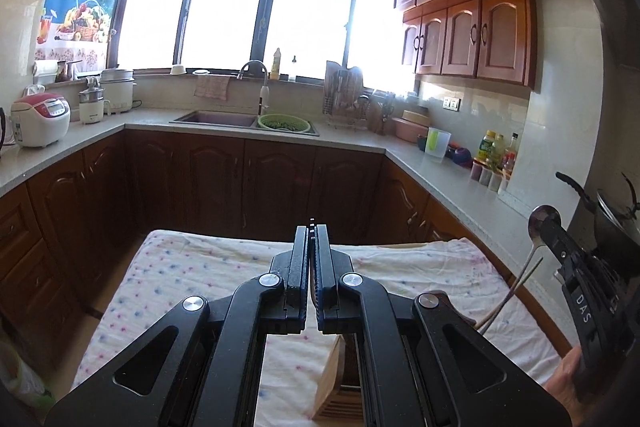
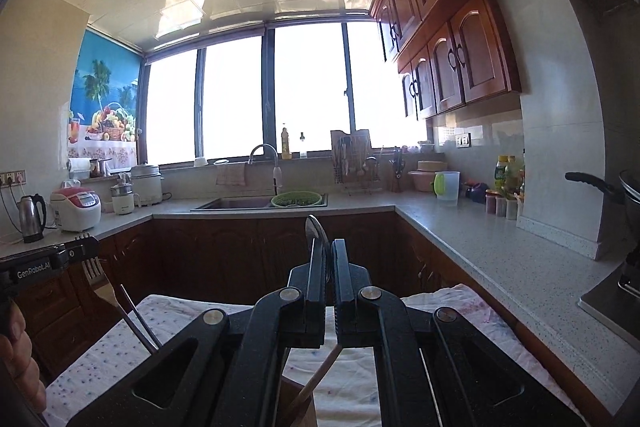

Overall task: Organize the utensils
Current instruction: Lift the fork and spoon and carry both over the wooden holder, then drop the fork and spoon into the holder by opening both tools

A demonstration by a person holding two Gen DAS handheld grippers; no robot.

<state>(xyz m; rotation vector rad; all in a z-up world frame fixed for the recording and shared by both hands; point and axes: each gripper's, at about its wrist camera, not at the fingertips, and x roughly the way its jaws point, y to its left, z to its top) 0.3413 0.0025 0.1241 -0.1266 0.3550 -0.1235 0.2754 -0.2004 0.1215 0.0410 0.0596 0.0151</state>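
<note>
While you hold both grippers up over the cloth-covered table (image 1: 192, 267), each one is clamped on cutlery: your right gripper (image 2: 328, 247), in the centre of the right wrist view, has its jaws closed on a metal spoon (image 2: 316, 227) whose bowl stands edge-on above the fingertips, and a slim wooden-looking handle (image 2: 316, 379) slants down below the jaws at lower centre, though you cannot tell from here whether it belongs to the spoon or is a separate stick. In the left wrist view the same gripper appears at the right edge with the spoon bowl (image 1: 542, 221) beside its tip and thin handles (image 1: 516, 291) trailing down to the lower left. Your left gripper (image 1: 312, 227), in the middle of the left wrist view, has its jaws pressed together with only a sliver of metal showing at the tips; the right wrist view shows it at the left edge gripping a fork (image 2: 93, 269) with tines near the jaws, and what looks like a second thin rod (image 2: 138, 319) hangs alongside. A wooden box (image 1: 336, 387) sits on the cloth at lower centre, under the left gripper. Behind, the counter carries a sink (image 1: 216, 119) with a green colander (image 1: 284, 123)
</note>
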